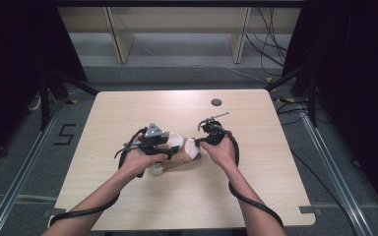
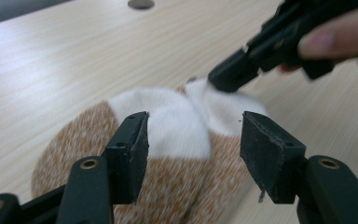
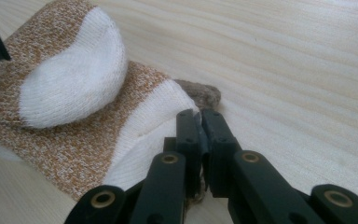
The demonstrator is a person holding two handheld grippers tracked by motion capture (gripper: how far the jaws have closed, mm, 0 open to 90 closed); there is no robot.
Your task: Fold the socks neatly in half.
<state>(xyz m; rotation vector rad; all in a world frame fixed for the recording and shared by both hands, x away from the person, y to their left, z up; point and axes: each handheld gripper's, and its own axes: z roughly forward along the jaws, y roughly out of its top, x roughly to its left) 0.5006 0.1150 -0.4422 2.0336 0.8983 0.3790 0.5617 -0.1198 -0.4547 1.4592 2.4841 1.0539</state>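
The right claw pinches the sock by its white edge (on the counter); the left claw hangs released above it.

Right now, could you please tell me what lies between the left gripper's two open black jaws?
In the left gripper view, the orange-and-white knitted socks lie on the table between the left gripper jaws, whose pads stand clear of them.

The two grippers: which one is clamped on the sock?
The right gripper: its jaws are shut on the white edge of the sock. The left gripper stands open above the sock, pads apart from it.
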